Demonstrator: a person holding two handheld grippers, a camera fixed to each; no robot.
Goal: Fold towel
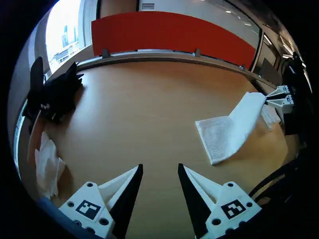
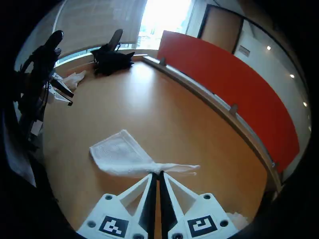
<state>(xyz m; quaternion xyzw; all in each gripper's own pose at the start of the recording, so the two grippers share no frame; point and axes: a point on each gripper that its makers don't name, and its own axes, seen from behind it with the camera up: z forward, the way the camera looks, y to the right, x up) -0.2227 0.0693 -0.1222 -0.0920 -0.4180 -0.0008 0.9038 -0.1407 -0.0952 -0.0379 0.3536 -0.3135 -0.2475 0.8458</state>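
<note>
The right gripper point(image 2: 158, 174) is clamped on the near edge of the white towel point(image 2: 115, 153), holding it raised so the cloth runs away forward and left down onto the wooden table point(image 2: 167, 103), while the left gripper point(image 1: 159, 169), wide open and empty, hovers well apart with the towel off to its right.

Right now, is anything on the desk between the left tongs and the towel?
Nothing visible. Bare desk lies between the open left tongs and the towel, whose far edge the right tongs pinch and hold raised.
</note>
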